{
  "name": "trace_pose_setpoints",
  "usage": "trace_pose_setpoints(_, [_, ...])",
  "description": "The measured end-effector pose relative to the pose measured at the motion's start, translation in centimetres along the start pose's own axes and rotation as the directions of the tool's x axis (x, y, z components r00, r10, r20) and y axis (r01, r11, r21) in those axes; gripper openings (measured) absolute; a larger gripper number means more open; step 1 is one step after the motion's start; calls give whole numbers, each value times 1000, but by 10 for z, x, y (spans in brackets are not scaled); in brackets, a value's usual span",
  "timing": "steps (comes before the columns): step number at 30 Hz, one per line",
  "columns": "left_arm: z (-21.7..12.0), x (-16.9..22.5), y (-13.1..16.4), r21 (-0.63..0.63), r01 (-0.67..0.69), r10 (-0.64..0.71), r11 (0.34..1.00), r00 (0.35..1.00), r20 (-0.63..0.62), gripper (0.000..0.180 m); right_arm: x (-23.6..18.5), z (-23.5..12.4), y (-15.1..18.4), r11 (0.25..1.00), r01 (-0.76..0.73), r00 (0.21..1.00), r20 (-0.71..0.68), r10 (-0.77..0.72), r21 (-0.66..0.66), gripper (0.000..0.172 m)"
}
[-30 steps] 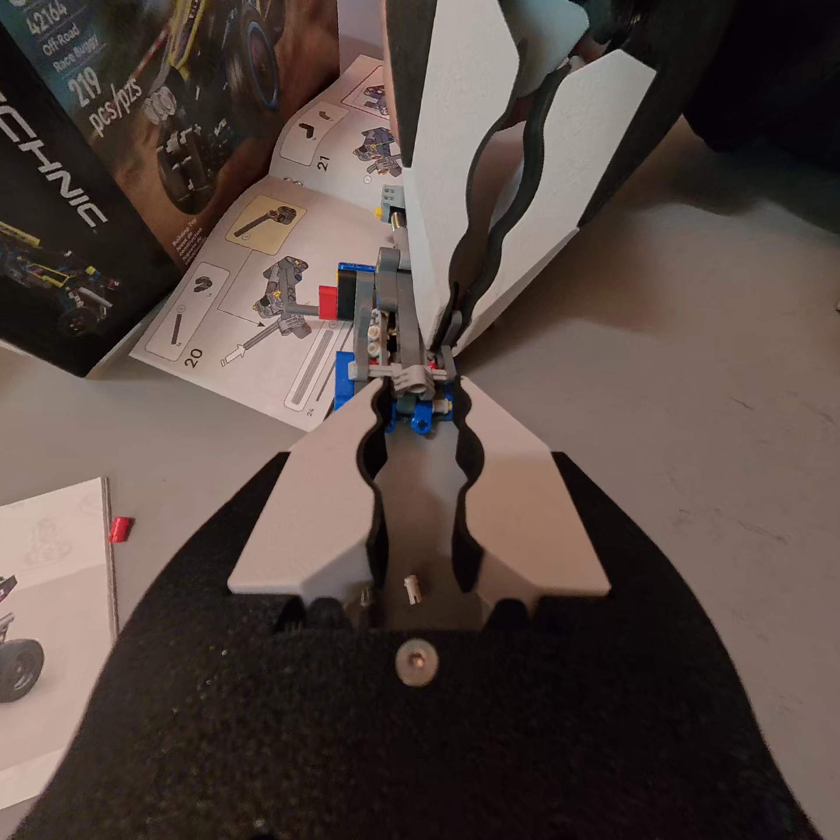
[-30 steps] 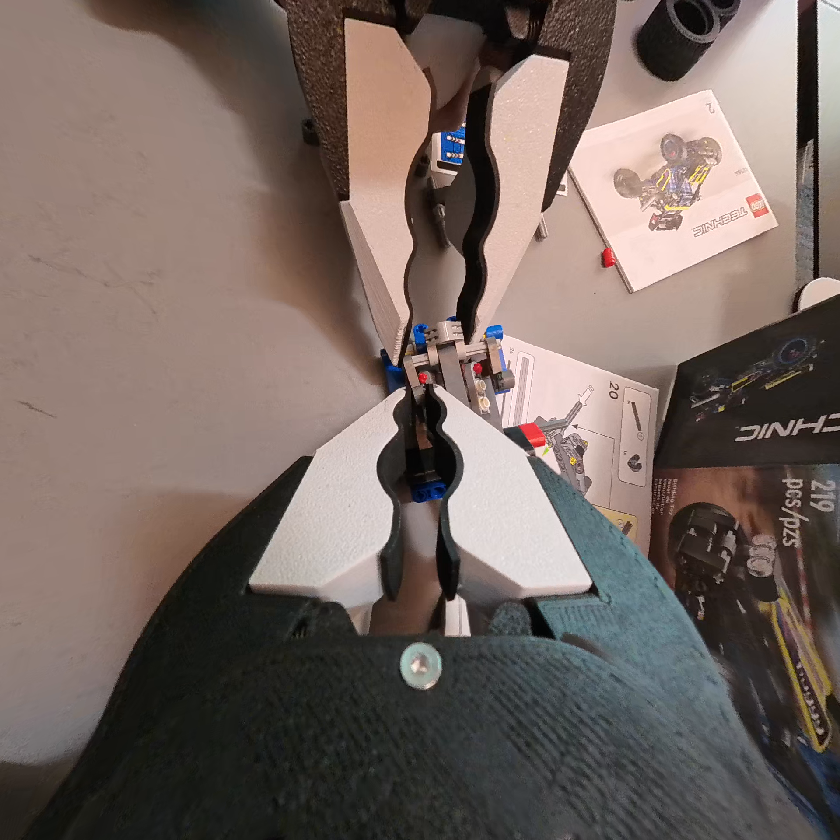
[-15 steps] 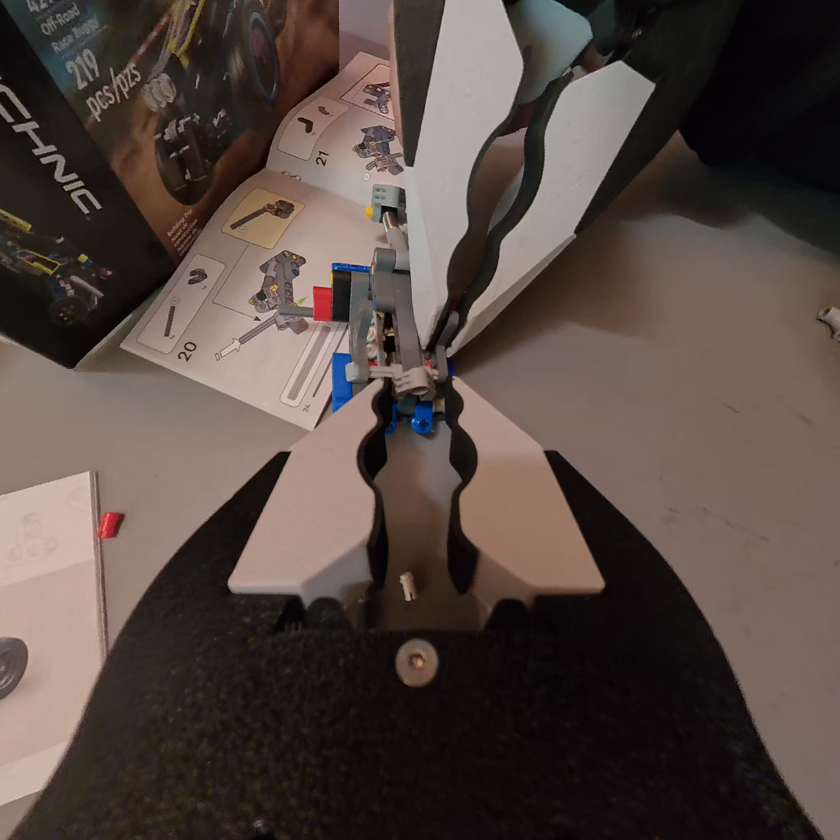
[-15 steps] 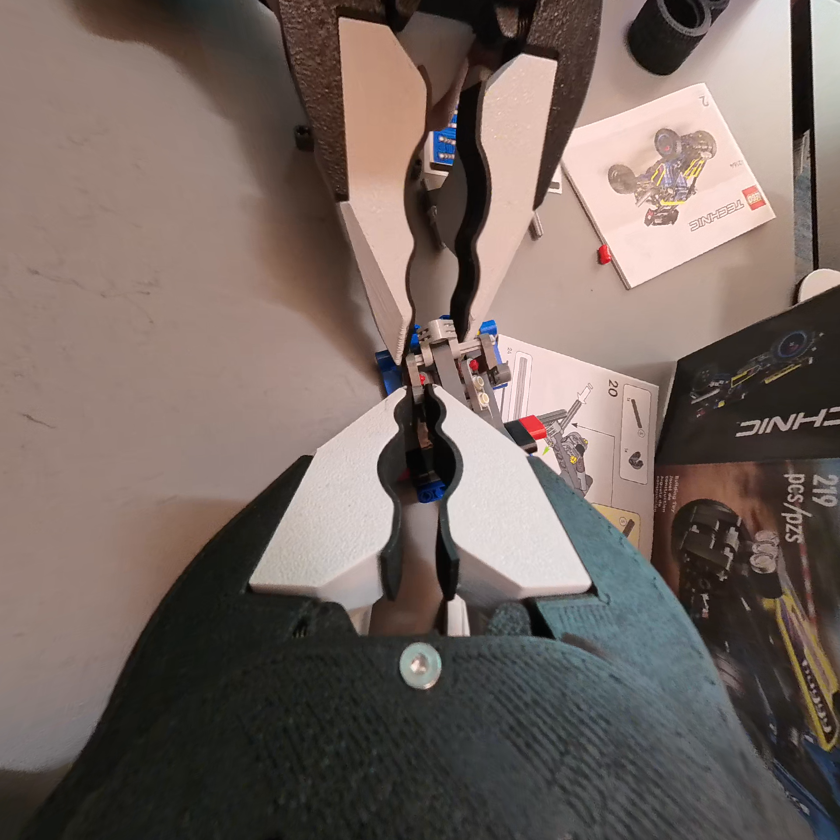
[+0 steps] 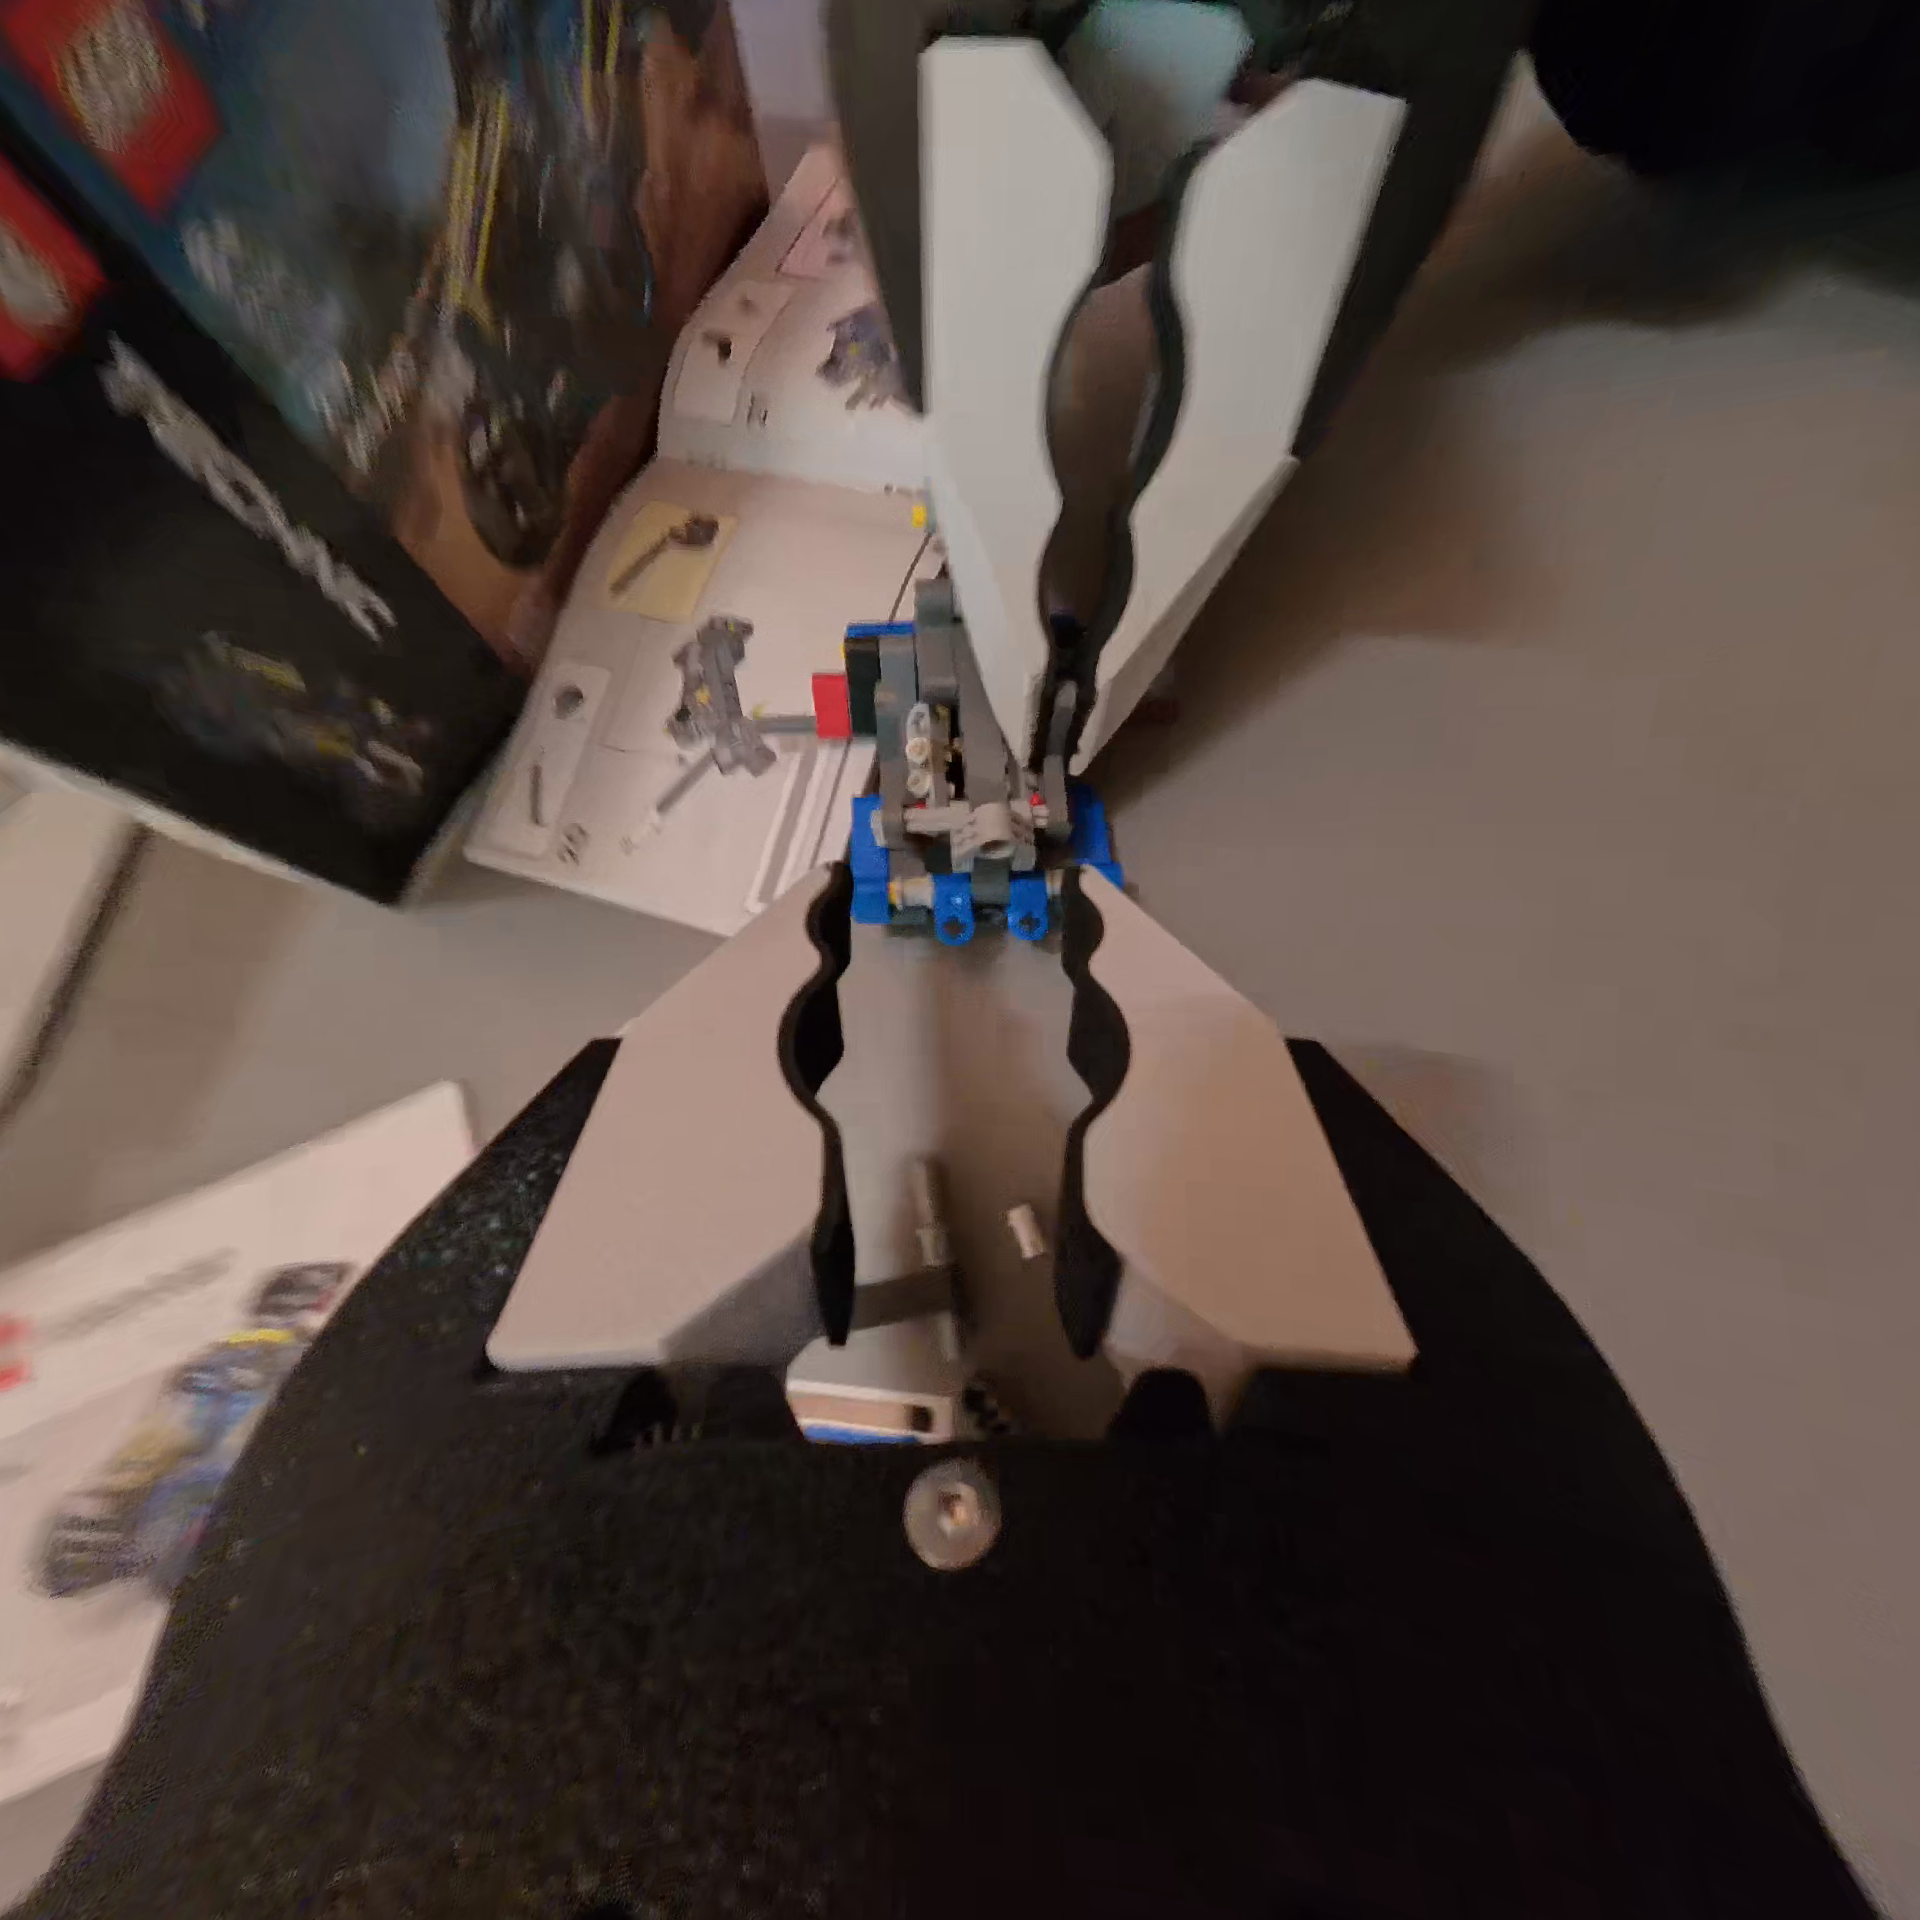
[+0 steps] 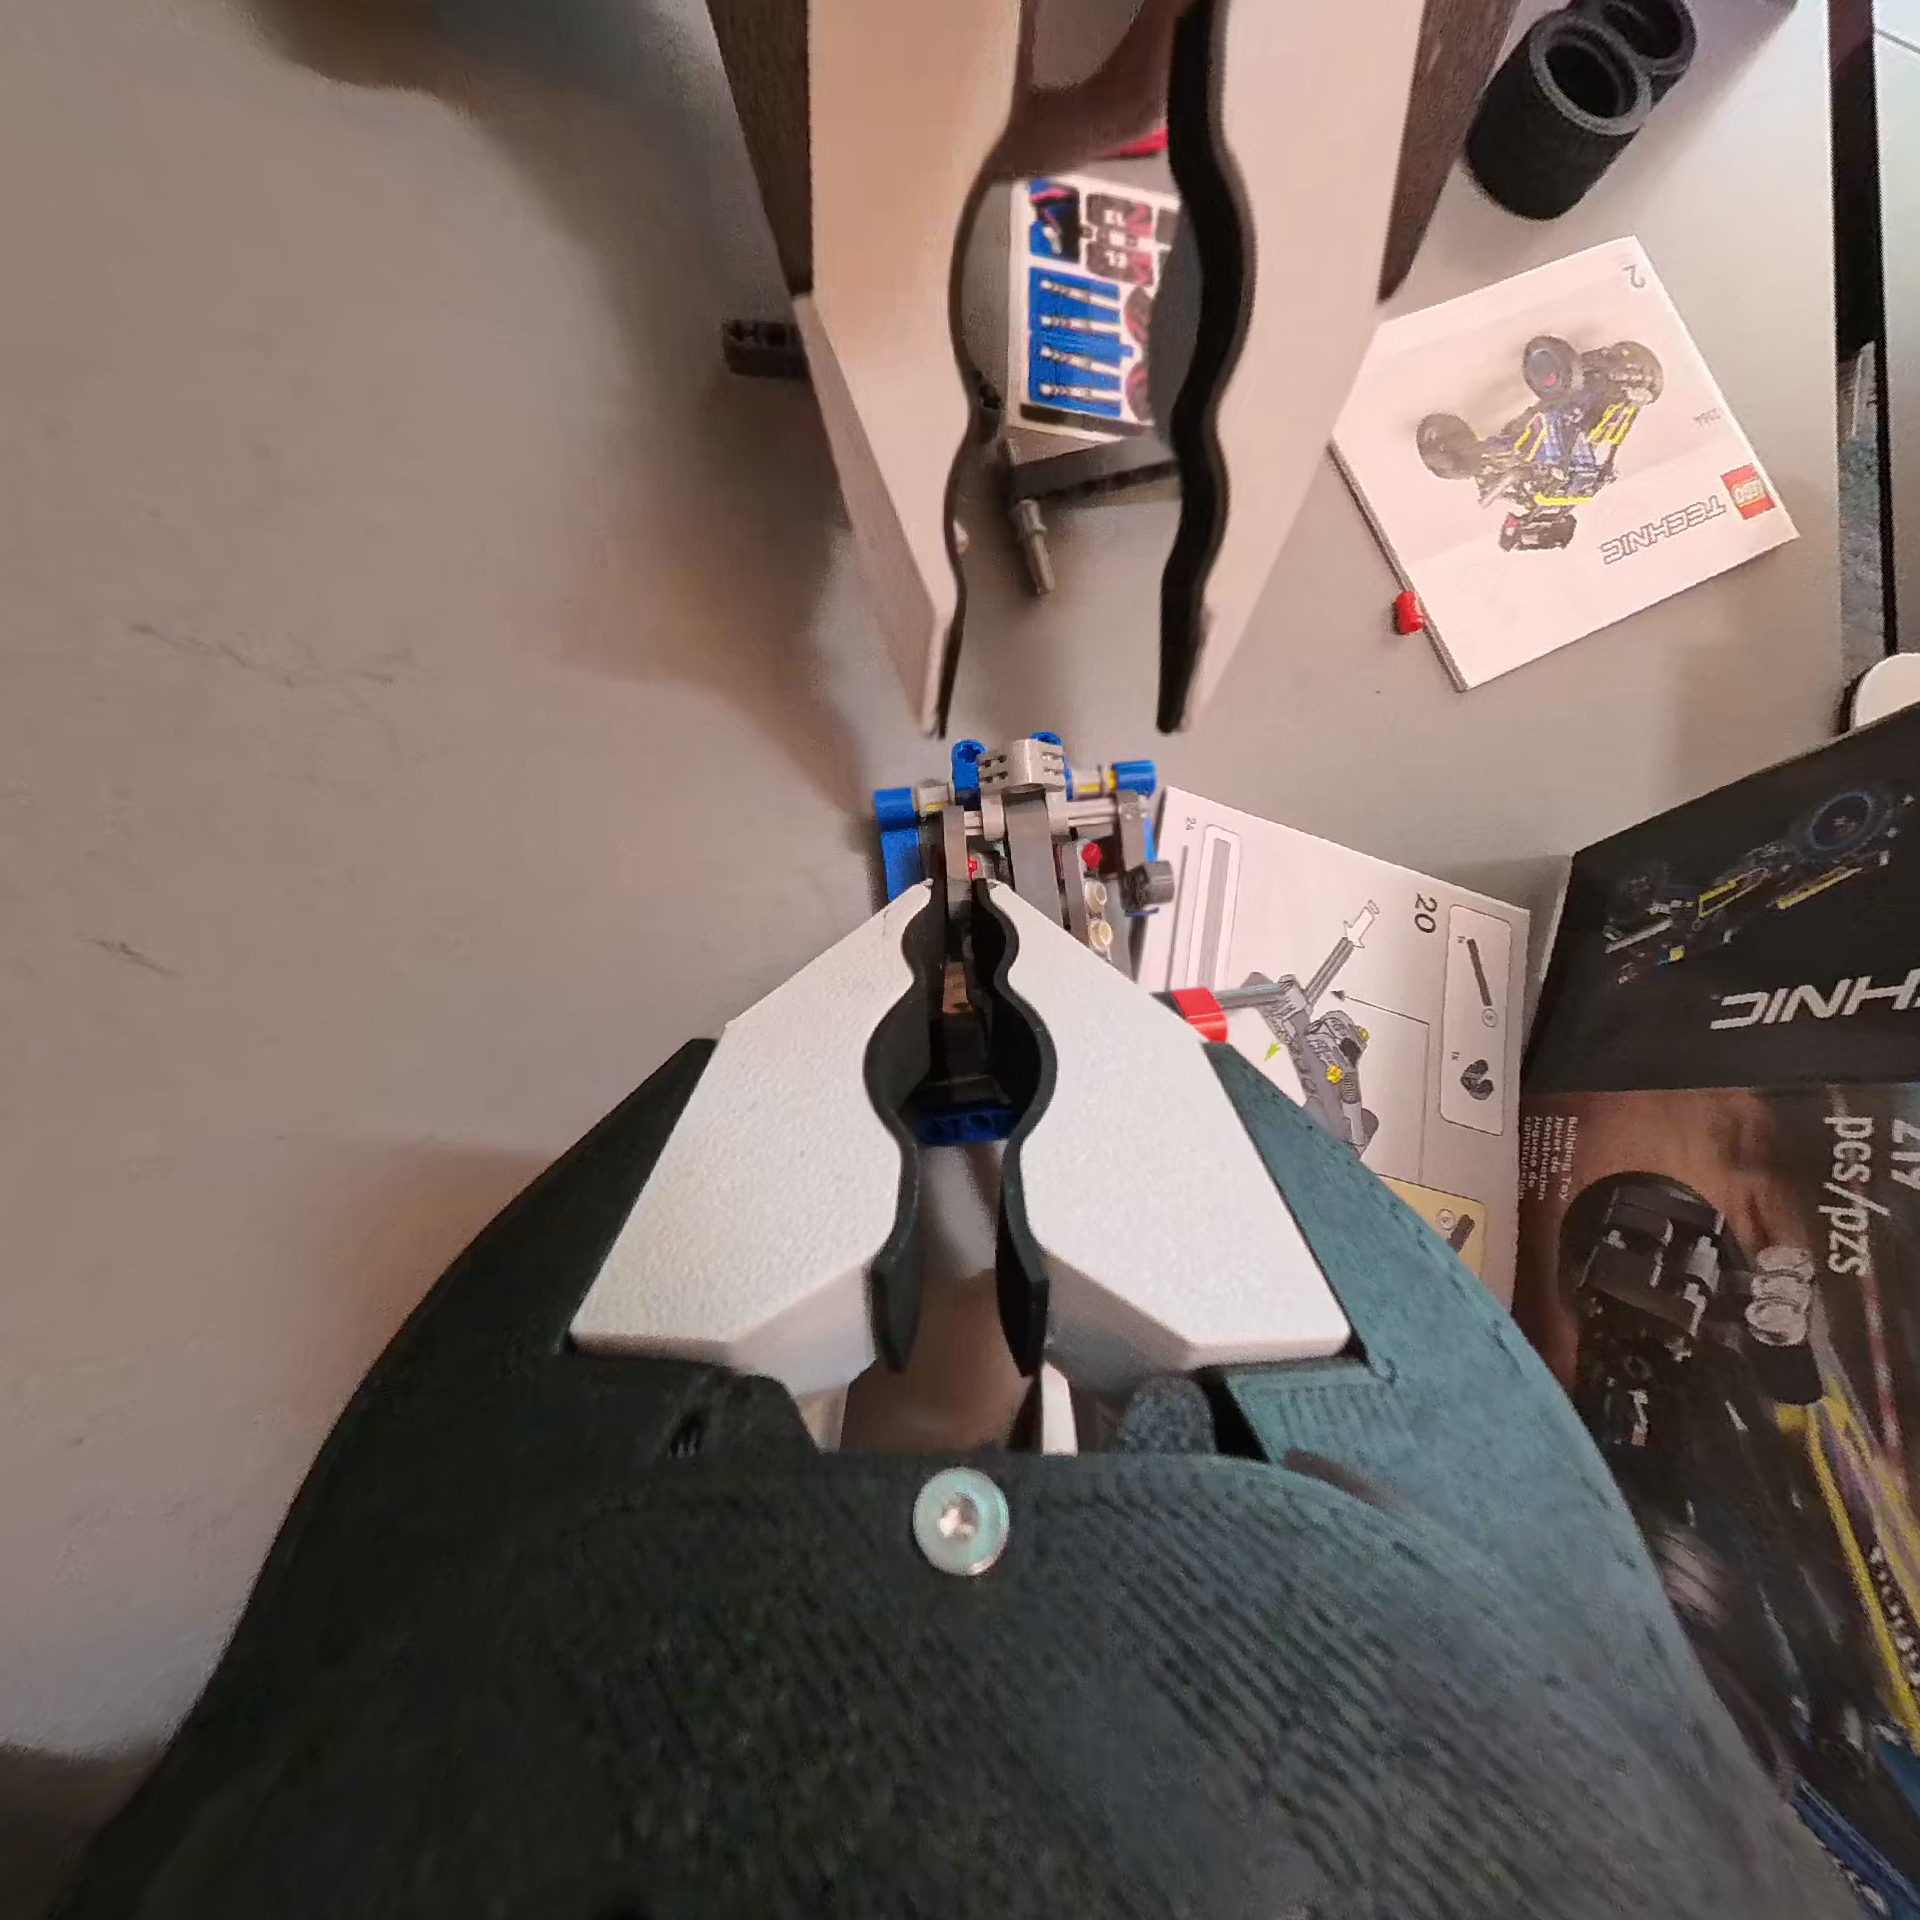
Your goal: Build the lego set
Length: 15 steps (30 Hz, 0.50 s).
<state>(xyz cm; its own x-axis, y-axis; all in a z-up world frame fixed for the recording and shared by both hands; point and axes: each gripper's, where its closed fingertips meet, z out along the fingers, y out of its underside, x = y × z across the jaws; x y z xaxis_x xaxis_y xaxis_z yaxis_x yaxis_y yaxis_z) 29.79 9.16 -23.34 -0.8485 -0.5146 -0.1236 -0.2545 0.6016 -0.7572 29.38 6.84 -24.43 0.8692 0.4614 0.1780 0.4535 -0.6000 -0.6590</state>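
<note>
The scene is being read from left to right in the right wrist view. The grey table (image 6: pixel 343 727) is lying bare at the left. At the centre, the partly built brick model (image 6: pixel 1023 831), blue-framed with grey beams, is standing on that table, its long axis running along the line joining the two grippers. The right gripper (image 6: pixel 961 891) is being held clenched on a thin dark grey beam at the model's near left side; the fingertips (image 6: pixel 906 906) are seen pressed against that beam, with almost no gap between them. The left gripper (image 6: pixel 1051 722) is being held released: its fingertips are standing well spread, just beyond the far end of the model and not touching it, so that the model lies straight ahead of them. In the left wrist view the same relation is confirmed: the blue end of the model (image 5: pixel 971 904) is lying just ahead of the spread left gripper (image 5: pixel 961 899), no pad being in contact. The right gripper is therefore the nearer one, being already on the model. To the right, the open instruction booklet (image 6: pixel 1351 966) is lying with an edge under the model, a second booklet (image 6: pixel 1558 457) is lying farther off, and the dark product box (image 6: pixel 1745 1039) is resting at the far right. Black tyres (image 6: pixel 1569 104) are standing near the top right.
</note>
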Motion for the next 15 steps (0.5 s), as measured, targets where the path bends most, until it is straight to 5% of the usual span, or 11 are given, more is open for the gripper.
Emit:
trace_pose_setpoints(4, [-6, 11, -17, 49, -242, 240, 969, 970, 46, 21, -6, -2, 0, 1000, 28, 999, 27, -28, -2, 15])
trace_pose_setpoints(15, [8, 9, 3, 3, -210, 210, 978, 977, 34, 7, 14, -18, 2, 1000, 21, 996, -86, -20, 13, 13])
